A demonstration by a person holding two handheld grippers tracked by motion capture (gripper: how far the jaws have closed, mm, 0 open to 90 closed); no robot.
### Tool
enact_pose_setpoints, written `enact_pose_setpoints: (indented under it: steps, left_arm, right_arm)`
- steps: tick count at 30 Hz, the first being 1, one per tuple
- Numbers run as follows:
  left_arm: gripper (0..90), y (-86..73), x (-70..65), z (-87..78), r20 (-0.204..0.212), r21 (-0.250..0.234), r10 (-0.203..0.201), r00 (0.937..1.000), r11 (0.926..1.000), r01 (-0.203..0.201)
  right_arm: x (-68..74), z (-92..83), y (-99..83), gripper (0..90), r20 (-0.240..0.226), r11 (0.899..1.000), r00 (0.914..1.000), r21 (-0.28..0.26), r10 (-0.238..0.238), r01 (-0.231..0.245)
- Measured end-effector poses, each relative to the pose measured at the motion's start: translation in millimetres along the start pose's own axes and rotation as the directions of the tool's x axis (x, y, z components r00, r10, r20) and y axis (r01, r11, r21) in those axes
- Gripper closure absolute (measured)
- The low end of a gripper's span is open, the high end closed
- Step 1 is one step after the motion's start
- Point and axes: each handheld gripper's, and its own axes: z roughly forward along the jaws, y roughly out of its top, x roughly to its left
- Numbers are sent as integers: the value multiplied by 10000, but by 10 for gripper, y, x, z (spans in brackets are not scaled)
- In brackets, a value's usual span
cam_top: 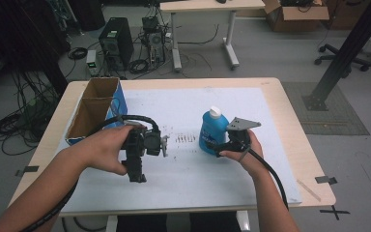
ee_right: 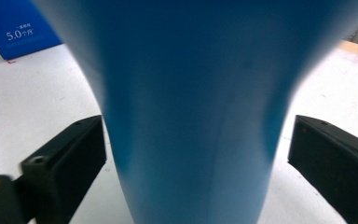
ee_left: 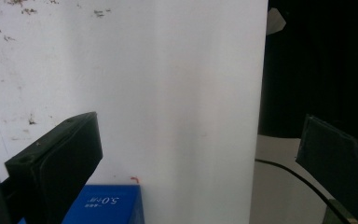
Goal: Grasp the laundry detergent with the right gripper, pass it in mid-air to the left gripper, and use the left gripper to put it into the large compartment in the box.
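Observation:
A blue bottle (cam_top: pixel 212 129) with a white cap stands upright on the white mat (cam_top: pixel 188 183) right of centre. My right gripper (cam_top: pixel 214 145) reaches it from the right. Up close the bottle (ee_right: pixel 191 116) sits between the two black jaws of the right gripper (ee_right: pixel 196 158). The left jaw is at its side, while a thin gap shows at the right jaw. My left gripper (cam_top: pixel 137 170) is held above the mat left of centre. The left gripper (ee_left: pixel 200 135) is open over bare mat (ee_left: pixel 168 84), with nothing between the jaws.
An open cardboard box (cam_top: pixel 94 108) with a blue side stands at the table's back left; its blue printed face (ee_left: pixel 105 205) (ee_right: pixel 18 28) is in both gripper views. Dark specks (cam_top: pixel 184 138) dot the mat between the hands. Cables trail from both grippers.

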Motion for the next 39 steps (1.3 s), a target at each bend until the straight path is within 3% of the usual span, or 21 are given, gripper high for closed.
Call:
enact_pose_setpoints:
  steps: [7,39]
  left_arm:
    - [3,-2,-3,10,13,-2,29,10000,10000,-29]
    - [3,-20,-7,29,21,-56,-17,10000,10000,17]
  right_arm:
    - [16,6,6,94,13,9996,10000,-290,11,-11]
    - [54,22,-32,234,299,9985,9995,-536,-78,94]
